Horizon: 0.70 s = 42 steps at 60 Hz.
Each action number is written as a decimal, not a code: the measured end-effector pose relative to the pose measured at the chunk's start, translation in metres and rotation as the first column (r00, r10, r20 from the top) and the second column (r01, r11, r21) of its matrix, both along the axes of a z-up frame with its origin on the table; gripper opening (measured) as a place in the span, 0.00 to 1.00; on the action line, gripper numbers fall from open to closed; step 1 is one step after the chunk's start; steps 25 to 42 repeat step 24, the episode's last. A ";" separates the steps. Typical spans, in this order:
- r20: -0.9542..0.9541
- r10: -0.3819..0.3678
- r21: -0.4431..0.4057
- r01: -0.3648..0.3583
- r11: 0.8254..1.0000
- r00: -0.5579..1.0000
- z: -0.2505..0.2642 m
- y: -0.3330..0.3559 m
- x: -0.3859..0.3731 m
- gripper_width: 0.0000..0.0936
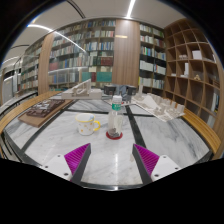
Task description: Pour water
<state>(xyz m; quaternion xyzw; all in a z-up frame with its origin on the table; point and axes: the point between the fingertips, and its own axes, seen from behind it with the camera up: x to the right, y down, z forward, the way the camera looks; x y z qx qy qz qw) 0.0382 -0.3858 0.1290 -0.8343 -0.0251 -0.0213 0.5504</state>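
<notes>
Your claw (112, 157) is spread wide and holds nothing; its two fingers, with their magenta pads (77, 155), sit low over the pale marbled tabletop (60, 140) with bare surface between them. The thing you need, a clear plastic bottle (115, 120) with a green cap, stands upright beyond the fingertips, roughly on the line that runs between them, so it looks lined up for a straight approach. It appears to rest on a small reddish coaster or base, though that is too small to be sure of. Just beside the bottle, on its left, stands a pale yellowish cup (86, 124), the likely receiver for the water; the two are near each other, which keeps the pour short. The cap seems to be on, so that may need dealing with before any pouring. Farther back there are crumpled white wrappings (155, 104) and a dark tray-like object (48, 108), both well apart from your path. Bookshelves (95, 50) fill the background. As I judge it, you are at the reach stage, with grasping not yet begun.
</notes>
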 end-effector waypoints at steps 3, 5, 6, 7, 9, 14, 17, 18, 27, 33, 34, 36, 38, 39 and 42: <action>-0.009 -0.006 -0.001 0.006 1.000 1.000 0.001 -0.009 -0.001 0.91; -0.005 -0.014 0.001 0.014 1.000 1.000 0.002 -0.014 0.000 0.91; -0.004 -0.017 0.001 0.017 1.000 1.000 0.003 -0.016 0.001 0.91; -0.004 -0.018 0.002 0.018 1.000 1.000 0.004 -0.018 0.001 0.91; -0.003 -0.018 0.004 0.018 1.000 1.000 0.006 -0.021 0.001 0.92; -0.012 -0.015 0.015 0.015 1.000 1.000 0.014 -0.025 0.000 0.92; 0.000 -0.017 0.027 0.017 0.999 1.000 0.016 -0.028 0.001 0.92; 0.003 -0.015 0.033 0.015 0.999 1.000 0.017 -0.028 0.000 0.92; 0.001 0.009 0.037 -0.009 0.999 1.000 0.022 -0.032 -0.005 0.92; 0.001 0.009 0.037 -0.009 0.999 1.000 0.022 -0.032 -0.005 0.92; 0.001 0.009 0.037 -0.009 0.999 1.000 0.022 -0.032 -0.005 0.92; 0.001 0.009 0.037 -0.009 0.999 1.000 0.022 -0.032 -0.005 0.92; 0.001 0.009 0.037 -0.009 0.999 1.000 0.022 -0.032 -0.005 0.92; 0.001 0.009 0.037 -0.009 0.999 1.000 0.022 -0.032 -0.005 0.92; 0.001 0.009 0.037 -0.009 0.999 1.000 0.022 -0.032 -0.005 0.92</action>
